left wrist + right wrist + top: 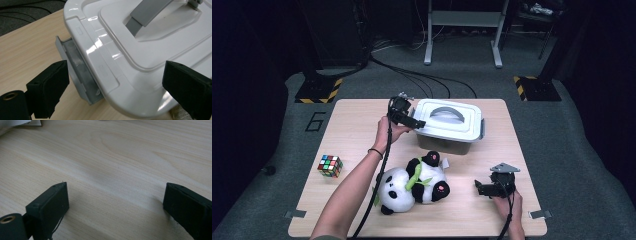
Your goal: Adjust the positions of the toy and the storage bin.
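- A dark painted "6" [315, 121] marks the grey floor left of the light wooden table [362, 125].
- The white plastic box with grey handle [449, 125] stands at the table's far middle; its grey side latch [80, 72] is partly hidden under the lid.
- The left gripper [418, 123], jaws spread and empty, straddles the box's left end.
- The right gripper [478, 187] rests released near the table's right front.

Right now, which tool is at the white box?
The left tool, with open jaws straddling the lid edge of the white box by its grey side latch. The right tool sits open over bare table.
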